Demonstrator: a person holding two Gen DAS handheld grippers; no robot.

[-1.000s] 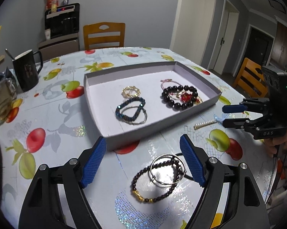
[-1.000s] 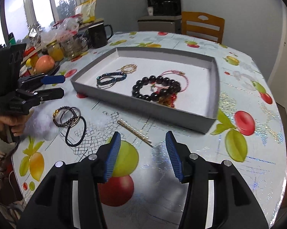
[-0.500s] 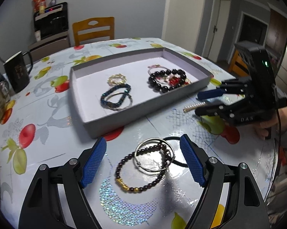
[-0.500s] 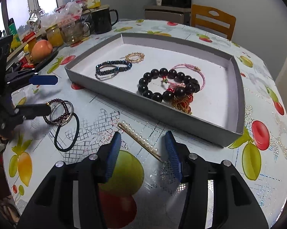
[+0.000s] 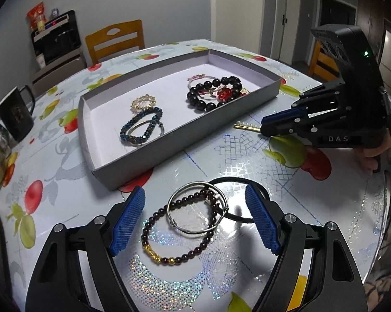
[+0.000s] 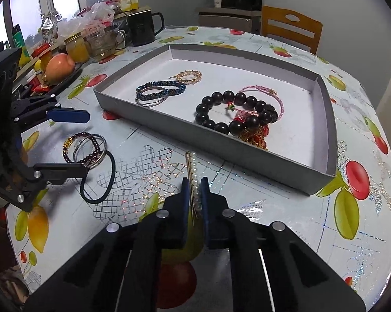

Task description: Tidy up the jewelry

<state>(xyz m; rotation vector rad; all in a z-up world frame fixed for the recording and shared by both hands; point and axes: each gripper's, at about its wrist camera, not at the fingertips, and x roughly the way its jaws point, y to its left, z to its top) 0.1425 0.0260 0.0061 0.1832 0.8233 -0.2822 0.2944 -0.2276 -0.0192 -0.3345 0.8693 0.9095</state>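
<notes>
From the left wrist camera, the left gripper (image 5: 195,218) hangs with its blue pads spread wide on either side of a silver bangle (image 5: 197,207) lying across a dark beaded bracelet (image 5: 181,230), a black hair tie (image 5: 237,182) just behind them on the fruit-print tablecloth (image 5: 39,171). A strip of bare cloth separates this cluster from the near wall of the grey tray (image 5: 148,156), which holds a blue beaded bracelet (image 5: 141,124), a gold ring-shaped piece (image 5: 143,102) and a black bead bracelet (image 5: 213,93). The right gripper (image 5: 267,127), lettered "DAS", lies low beside the tray's right end. From the right wrist camera, the right gripper (image 6: 194,195) is pinched together on a pearl hair clip (image 6: 193,171) that points toward the tray (image 6: 247,161), with open cloth between its tip and the wall. A black mug (image 6: 143,27) stands beyond the tray's far left corner.
</notes>
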